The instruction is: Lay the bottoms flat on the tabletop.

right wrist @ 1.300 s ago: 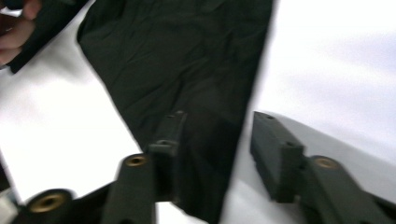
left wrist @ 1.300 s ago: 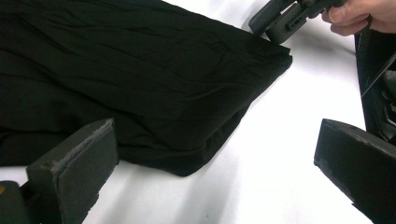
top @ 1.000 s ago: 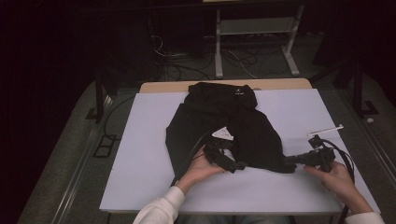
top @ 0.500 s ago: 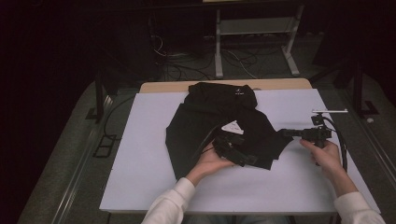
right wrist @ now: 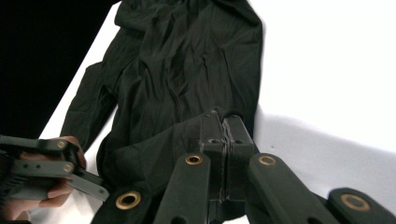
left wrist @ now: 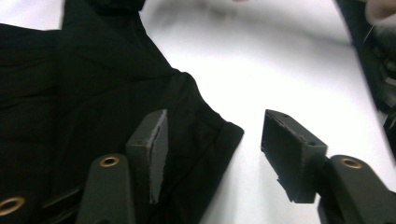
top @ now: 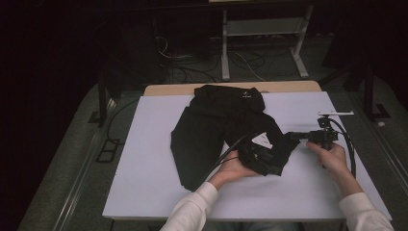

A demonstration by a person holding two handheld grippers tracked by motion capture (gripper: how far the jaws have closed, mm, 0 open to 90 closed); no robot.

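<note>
Centrally in the high view, a black garment point(top: 221, 125) lies crumpled on the white bench point(top: 144, 192), running from the frame's upper middle down toward the lower middle, with a small white label point(top: 262, 140) turned up near its right edge. The left gripper point(top: 262, 161) sits at the garment's lower right hem, just below that label, the person's left hand point(top: 231, 171) behind it. In the left gripper view its fingers point(left wrist: 152, 149) have just been closing but stand apart: one pad rests on the black cloth, the other over bare bench at the right, with the corner of the hem between them and not yet pinched. The right gripper point(top: 294, 136) lies at the right of the high view, pointing left at the garment's right edge. In the right gripper view its fingers point(right wrist: 219, 140) are pressed together, clamping a fold of the black cloth at lower centre.
</note>
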